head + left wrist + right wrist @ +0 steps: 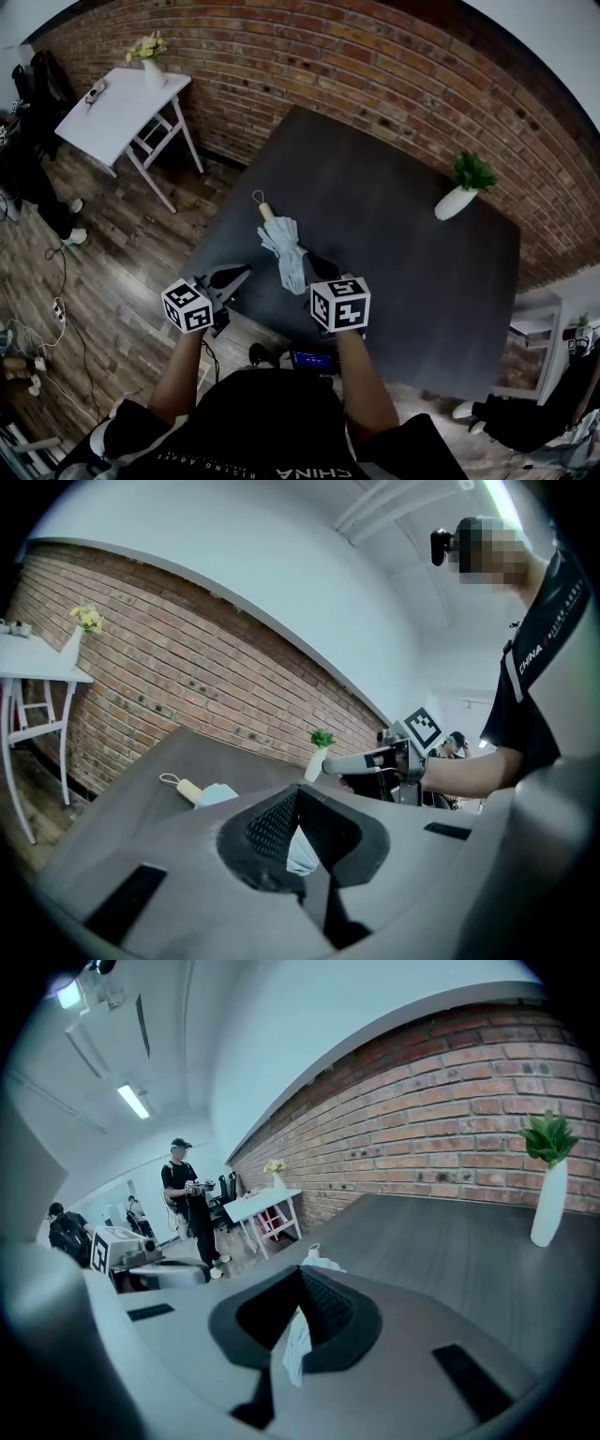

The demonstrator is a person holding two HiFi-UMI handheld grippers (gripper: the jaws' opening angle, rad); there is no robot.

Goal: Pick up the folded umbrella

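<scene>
The folded umbrella (286, 246), pale blue with a cream handle (266, 210) and a strap loop, lies flat on the dark table (403, 272), near its front edge. My left gripper (239, 273) hangs a little to its left, jaws shut, apart from it. Close beside the umbrella's near end is my right gripper (319, 266), also shut. In the left gripper view the handle (191, 789) lies left of the gripper (298, 794). Blue fabric shows through the slit under the meeting jaws there and in the right gripper view (300, 1271).
A white vase with a green plant (459, 195) stands at the table's far right. A white side table (117, 112) with a flower vase is against the brick wall at far left. Cables lie on the wooden floor (56, 300). A person (187, 1199) stands in the background.
</scene>
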